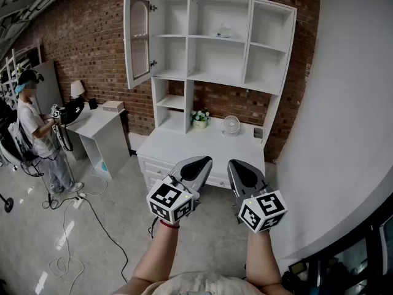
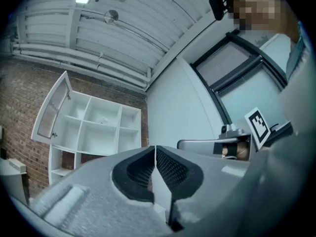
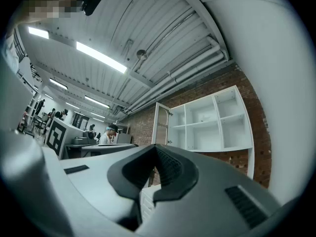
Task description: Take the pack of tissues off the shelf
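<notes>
A small pale pack of tissues lies on the upper middle shelf of the white shelf unit against the brick wall. Its glass door at the upper left stands swung open. My left gripper and right gripper are held side by side low in the head view, well short of the unit and pointing at it. Both are shut with nothing between the jaws. In the left gripper view the shut jaws face the shelf unit; in the right gripper view the shut jaws face it too.
The unit's white cabinet top carries a small potted plant and a little fan. At the left a person stands by a white desk, with cables on the floor. A curved white wall rises at the right.
</notes>
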The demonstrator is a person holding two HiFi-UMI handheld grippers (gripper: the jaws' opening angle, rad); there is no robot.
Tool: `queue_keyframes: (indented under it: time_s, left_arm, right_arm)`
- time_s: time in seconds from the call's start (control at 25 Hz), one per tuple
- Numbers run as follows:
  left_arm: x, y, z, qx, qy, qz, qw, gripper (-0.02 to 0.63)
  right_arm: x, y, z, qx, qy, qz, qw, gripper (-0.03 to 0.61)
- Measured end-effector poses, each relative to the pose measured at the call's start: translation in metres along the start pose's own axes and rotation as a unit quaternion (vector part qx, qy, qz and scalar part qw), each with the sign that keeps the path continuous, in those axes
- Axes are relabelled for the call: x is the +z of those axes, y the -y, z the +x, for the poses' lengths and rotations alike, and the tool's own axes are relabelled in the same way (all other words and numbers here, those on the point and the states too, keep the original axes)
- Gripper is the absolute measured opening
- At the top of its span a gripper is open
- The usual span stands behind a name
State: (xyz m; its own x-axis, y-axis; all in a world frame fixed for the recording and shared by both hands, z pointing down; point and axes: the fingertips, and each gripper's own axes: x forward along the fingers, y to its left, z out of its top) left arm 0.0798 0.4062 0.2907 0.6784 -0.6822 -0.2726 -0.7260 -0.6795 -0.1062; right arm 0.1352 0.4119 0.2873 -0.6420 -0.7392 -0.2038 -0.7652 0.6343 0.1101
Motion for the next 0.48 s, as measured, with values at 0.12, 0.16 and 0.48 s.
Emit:
queue_keyframes:
  time_s: [0.12, 0.16, 0.48]
  left_arm:
    - [-0.004, 0.004, 0.006, -0.002, -0.003, 0.003, 1.0, 0.017]
    - [-0.005, 0.004, 0.008, -0.002, -0.003, 0.003, 1.0, 0.017]
    - [-0.007, 0.004, 0.018, -0.01, -0.003, 0.002, 0.9999, 0.017]
  right_arm:
    - [-0.002, 0.005, -0.002, 0.001, 0.0, -0.001, 1.0, 0.015]
    - [-0.002, 0.007, -0.002, 0.0, 0.0, -0.002, 1.0, 0.015]
    - [-0.006, 0.018, 0.002, -0.005, -0.004, 0.003, 1.0, 0.015]
